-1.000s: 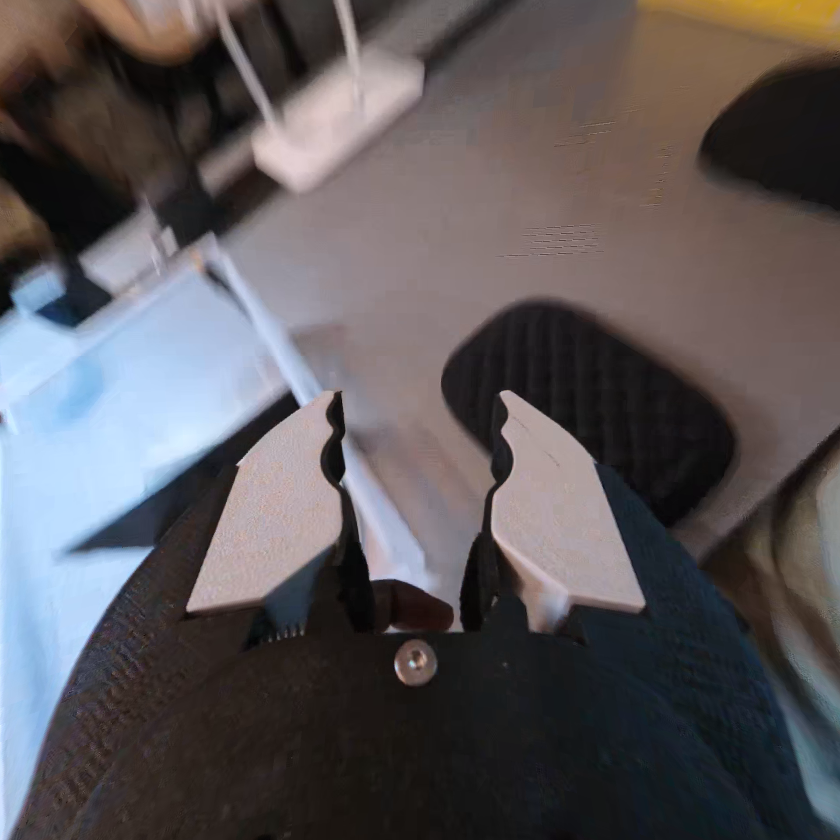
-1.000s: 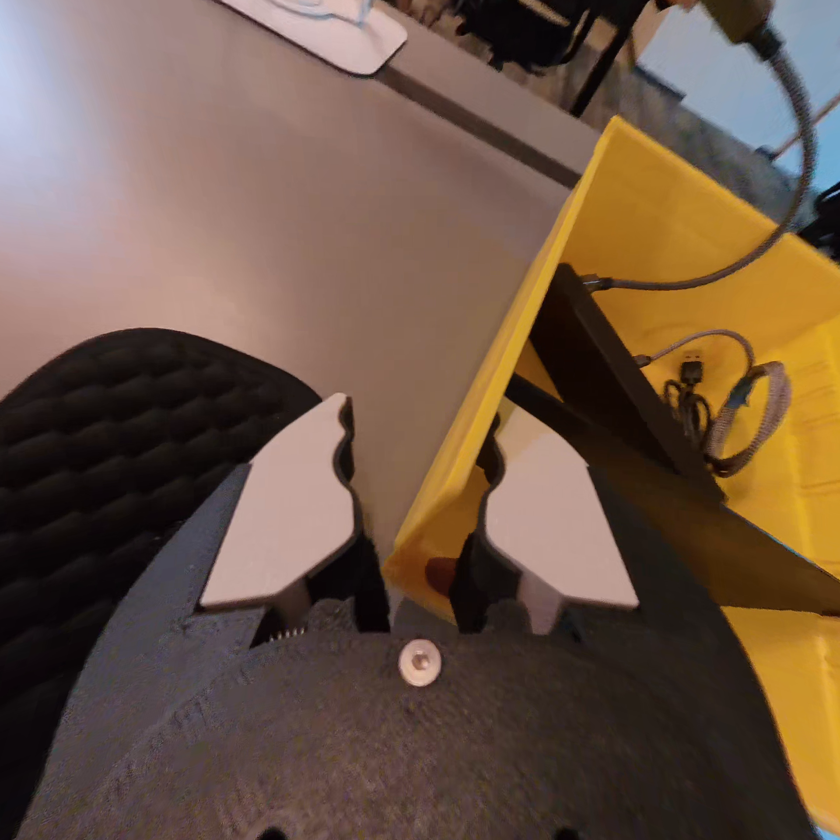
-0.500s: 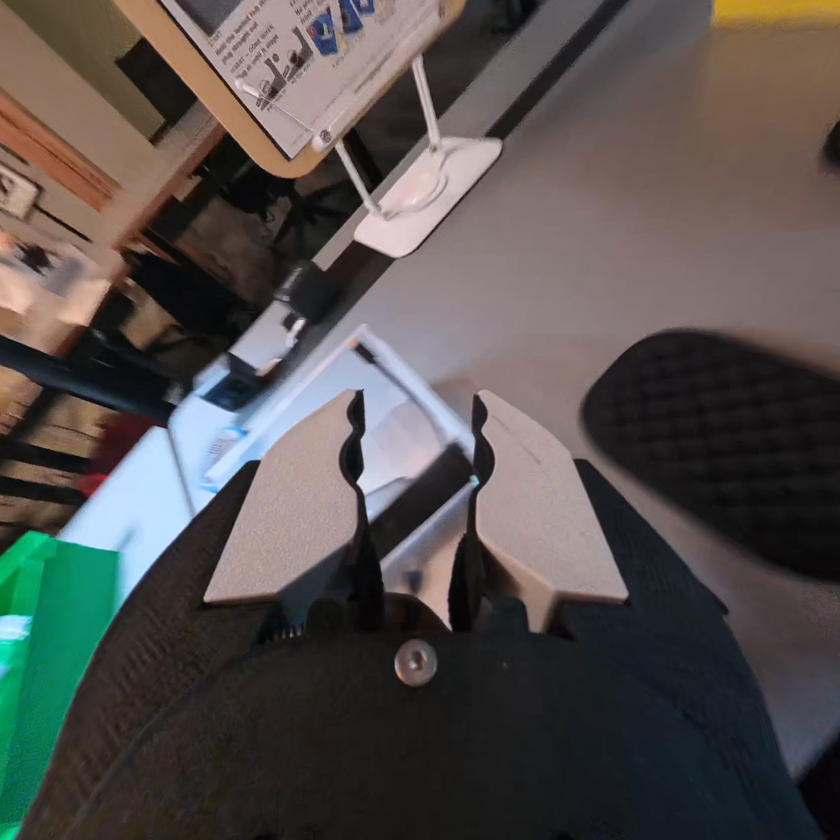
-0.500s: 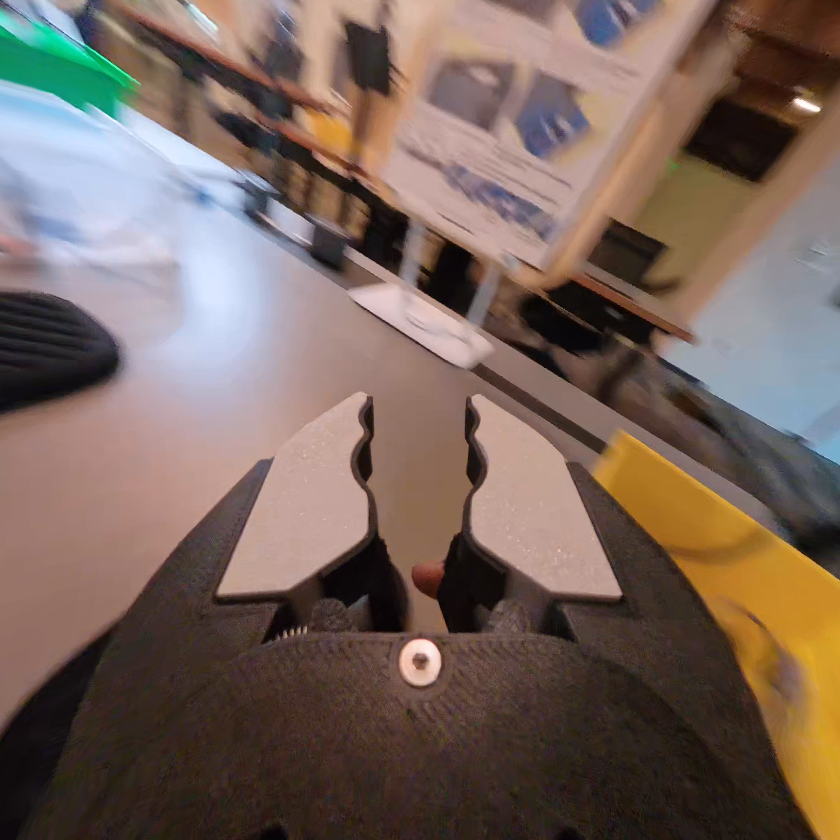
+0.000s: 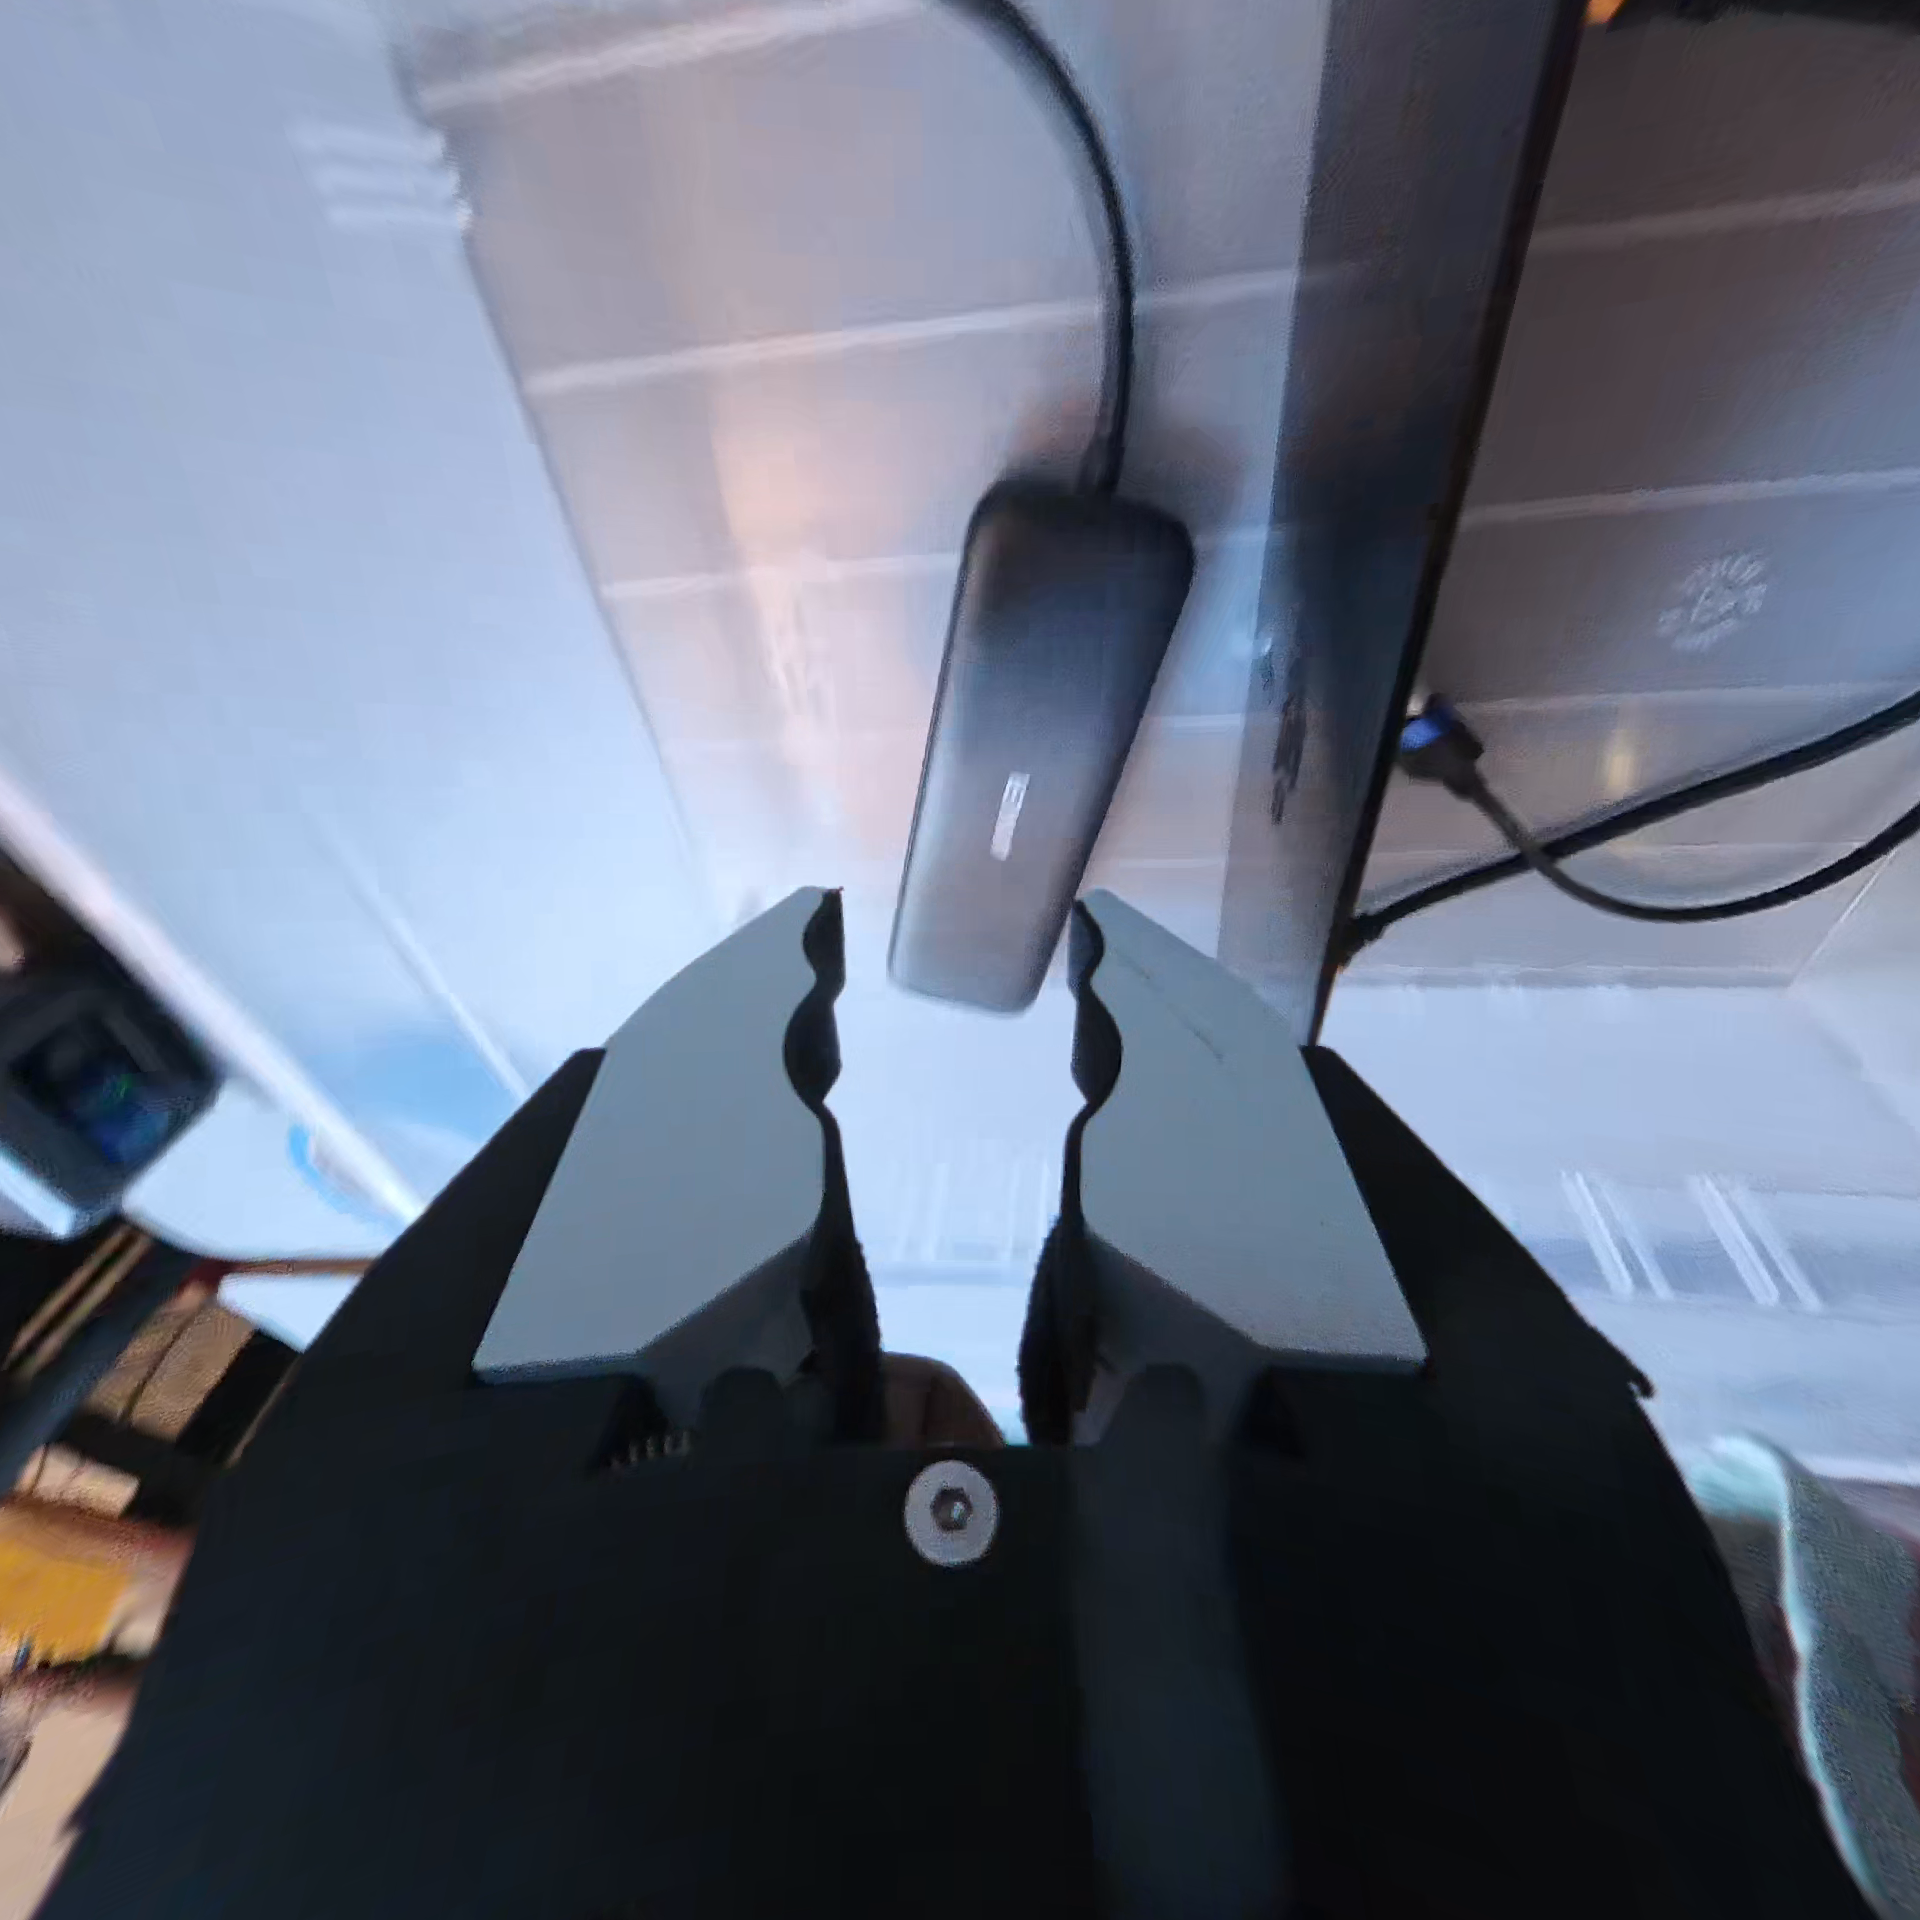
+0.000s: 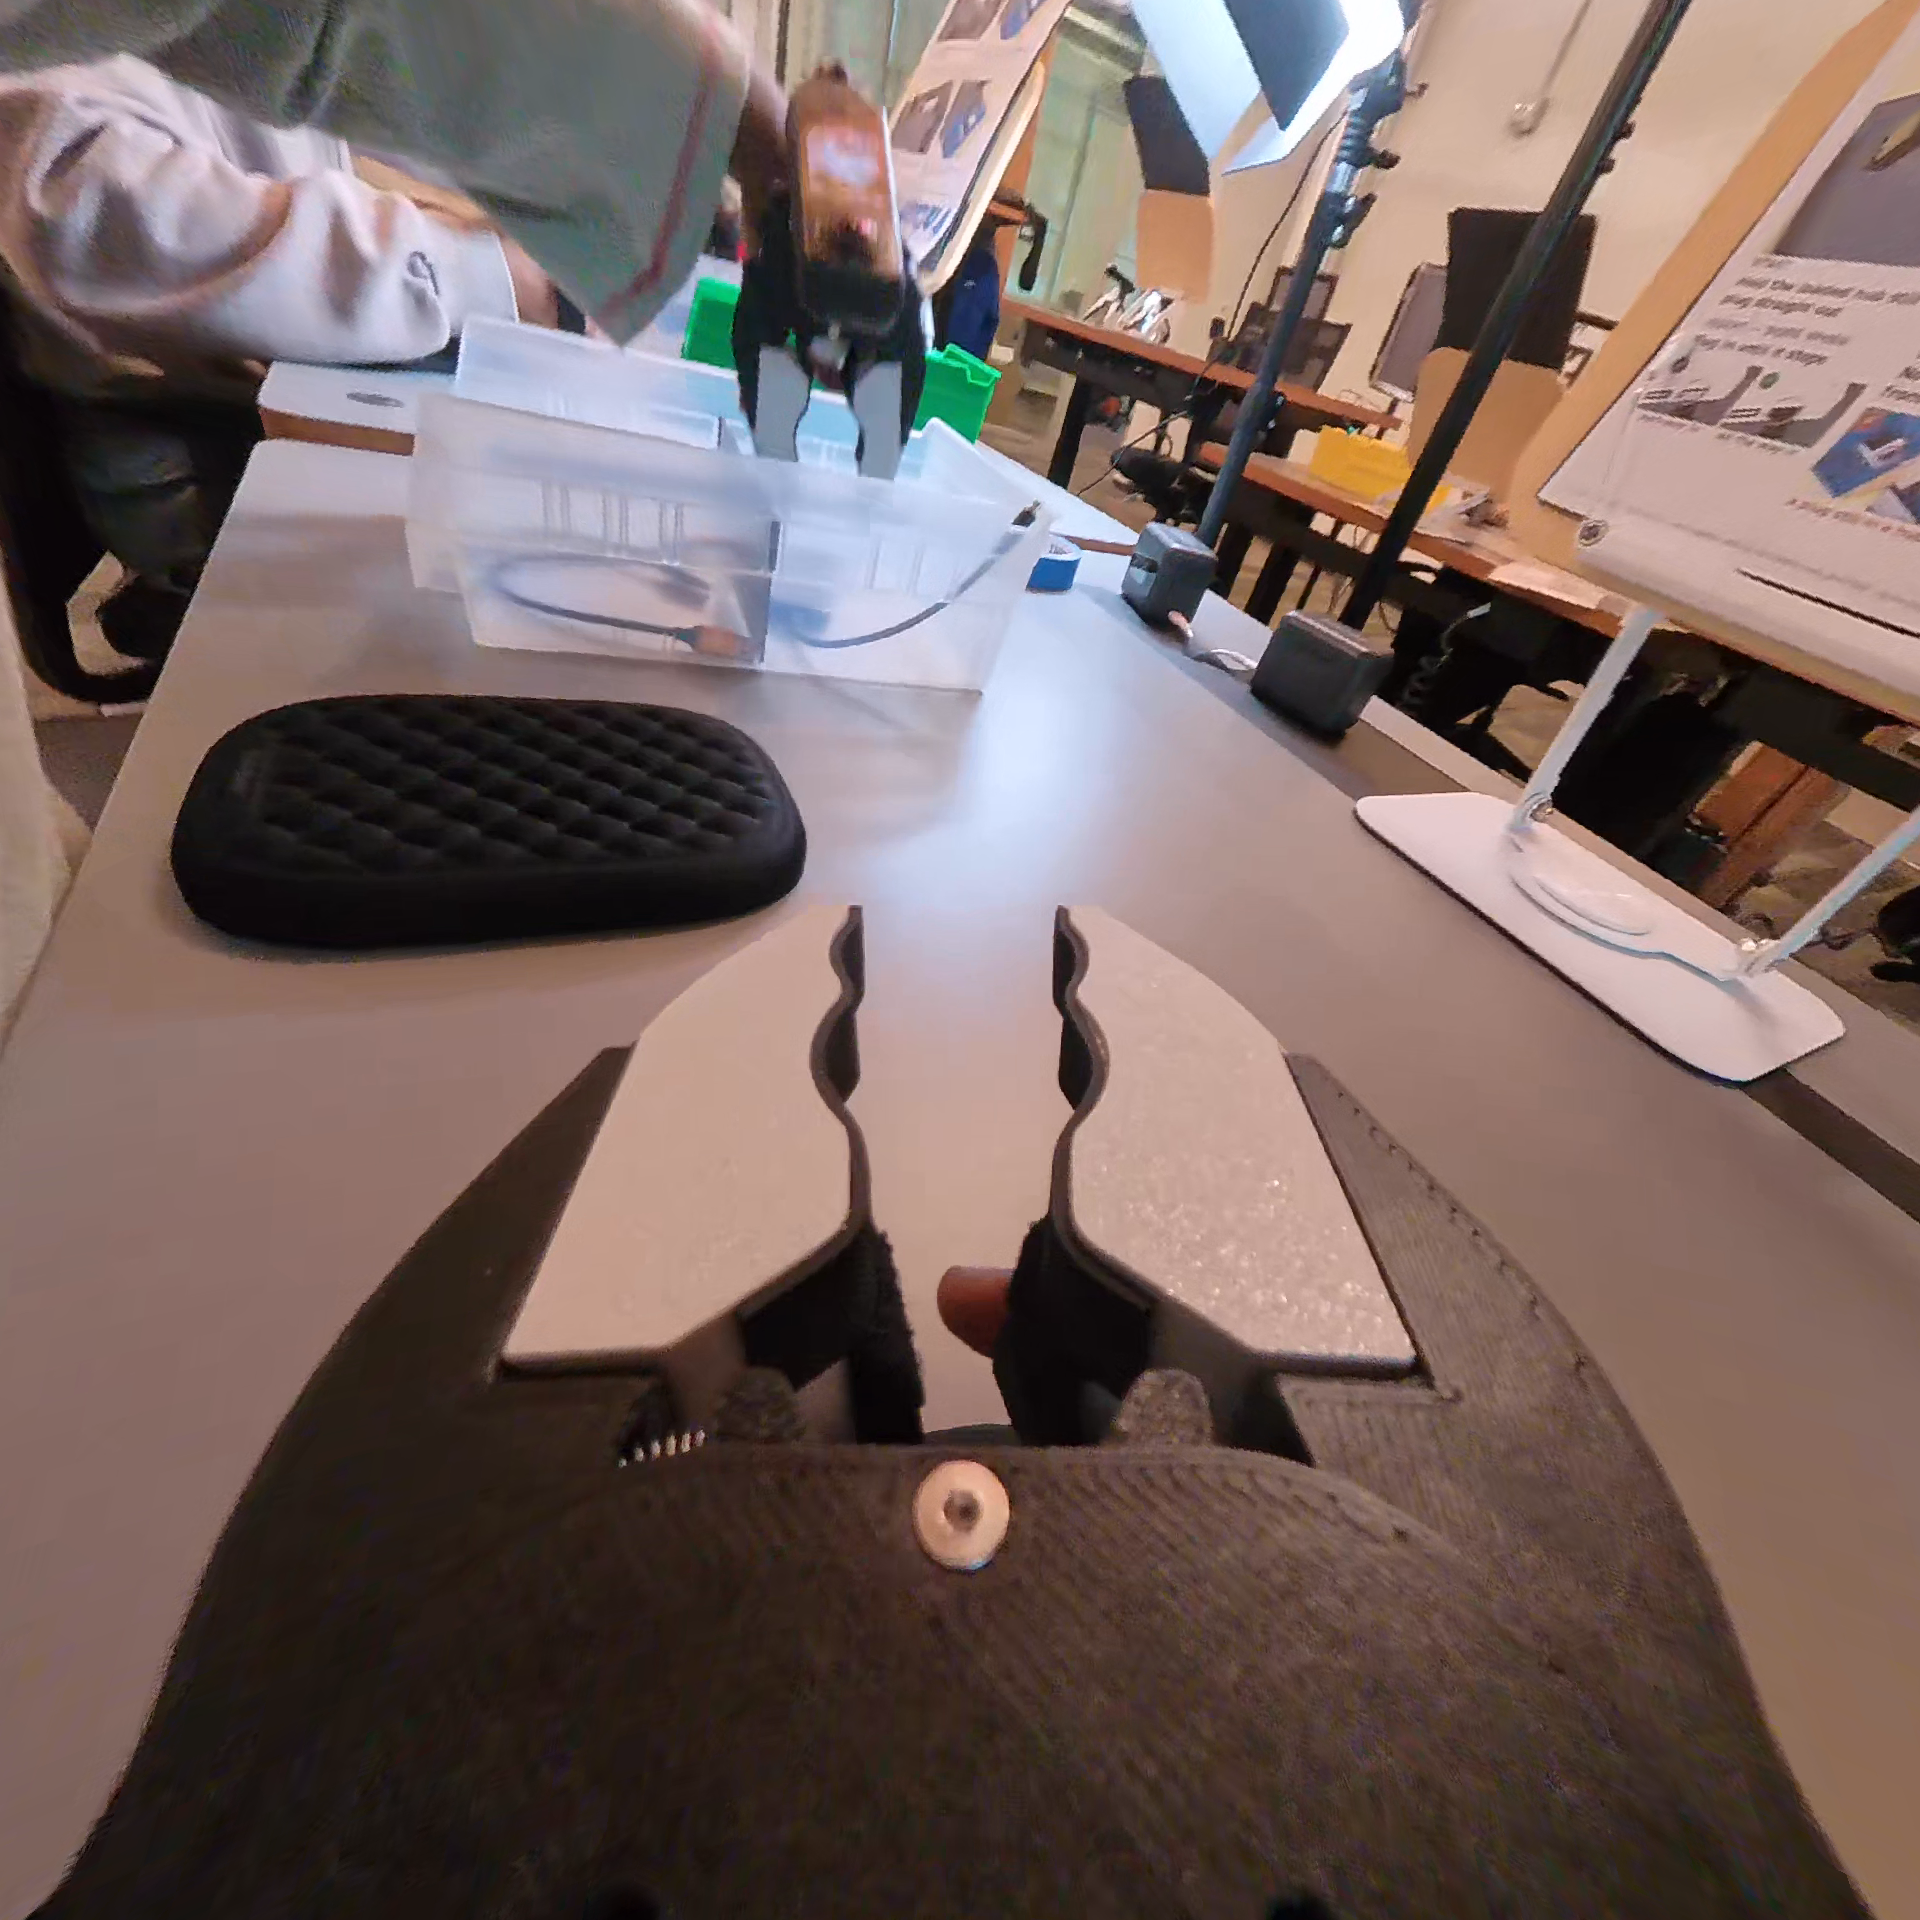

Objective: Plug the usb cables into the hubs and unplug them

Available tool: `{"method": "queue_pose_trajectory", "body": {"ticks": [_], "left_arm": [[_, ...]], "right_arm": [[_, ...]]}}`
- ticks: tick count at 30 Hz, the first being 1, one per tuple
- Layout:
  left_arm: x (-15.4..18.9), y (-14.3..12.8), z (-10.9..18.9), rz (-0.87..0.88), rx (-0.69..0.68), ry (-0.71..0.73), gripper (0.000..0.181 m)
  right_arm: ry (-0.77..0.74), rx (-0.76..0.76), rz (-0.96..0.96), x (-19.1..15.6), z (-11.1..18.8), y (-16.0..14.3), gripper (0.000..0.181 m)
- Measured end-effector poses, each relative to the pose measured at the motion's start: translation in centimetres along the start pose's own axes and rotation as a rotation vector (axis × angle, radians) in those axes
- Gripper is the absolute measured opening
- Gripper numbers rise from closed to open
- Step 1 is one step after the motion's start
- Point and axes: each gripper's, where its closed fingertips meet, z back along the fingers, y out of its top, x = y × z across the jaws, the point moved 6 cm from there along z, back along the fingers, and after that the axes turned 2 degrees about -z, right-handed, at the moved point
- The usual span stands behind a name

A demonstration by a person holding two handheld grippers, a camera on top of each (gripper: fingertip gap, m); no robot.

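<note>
USB hub (image 5: 1039,769), dark grey, is seen at 12 o'clock of the left gripper (image 5: 954,925), untouched. Both the left gripper and the right gripper (image 6: 956,930) are held released, nothing grasped.

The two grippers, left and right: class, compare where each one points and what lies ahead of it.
1. The left gripper points down into the clear bin; the right gripper lies low, pointing along the grey table.
2. A dark grey hub lies just ahead of the left gripper; only bare table lies ahead of the right gripper.
Both are open and hold nothing.

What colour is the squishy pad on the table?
Black, with a quilted diamond pattern; the pad shows best in the right wrist view.
</note>
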Motion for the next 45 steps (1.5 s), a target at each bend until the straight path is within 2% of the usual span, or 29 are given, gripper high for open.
{"method": "queue_pose_trajectory", "body": {"ticks": [1,3,7,11,12,13,16,19,25,31,35,38,40,45], "left_arm": [[0.0,0.5,-0.6,-0.026,0.006,-0.033,0.044],[0.2,1.0,-1.7,-0.099,-0.015,-0.094,0.051],[0.1,1.4,-3.4,-0.144,-0.003,-0.165,0.053],[-0.1,1.3,-4.4,-0.191,-0.029,-0.097,0.053],[0.0,1.3,-4.4,-0.195,-0.026,-0.087,0.045],[0.0,1.3,-4.3,-0.178,-0.024,-0.066,0.044],[-0.2,1.1,-4.0,-0.132,-0.036,0.044,0.044],[-0.3,1.1,-2.3,-0.036,-0.025,0.133,0.043],[-0.1,0.5,3.5,0.19,0.035,0.469,0.043],[2.0,2.4,7.7,0.345,0.08,0.826,0.043],[3.7,5.7,10.4,0.441,0.135,1.117,0.043],[5.0,9.7,12.2,0.494,0.237,1.256,0.043],[5.8,12.7,13.1,0.511,0.311,1.323,0.043],[7.0,21.1,14.2,0.472,0.615,1.356,0.043]], "right_arm": [[-0.007,0.018,-0.011,0.2,0.2,0.1,0.033],[-0.017,0.052,-0.035,0.5,0.5,0.2,0.031],[-0.012,0.081,-0.051,0.6,0.8,0.3,0.03],[-0.023,0.077,-0.041,0.6,0.9,0.1,0.03],[-0.027,0.078,-0.041,0.6,0.9,0.1,0.03],[-0.028,0.081,-0.042,0.7,0.9,0.1,0.03],[-0.024,0.085,-0.054,0.8,0.9,0.1,0.03],[-0.023,0.079,-0.065,0.9,0.9,0.1,0.03],[-0.023,0.079,-0.018,0.4,1.0,0.1,0.03],[-0.02,0.068,0.015,-0.1,1.0,0.1,0.03],[-0.033,0.027,0.038,-0.3,0.6,0.0,0.031],[-0.086,-0.023,0.002,-0.1,0.2,0.1,0.036],[-0.081,-0.031,-0.049,-0.6,-0.3,1.0,0.046],[0.05,0.202,-0.09,-3.6,-1.9,6.8,0.055]]}}
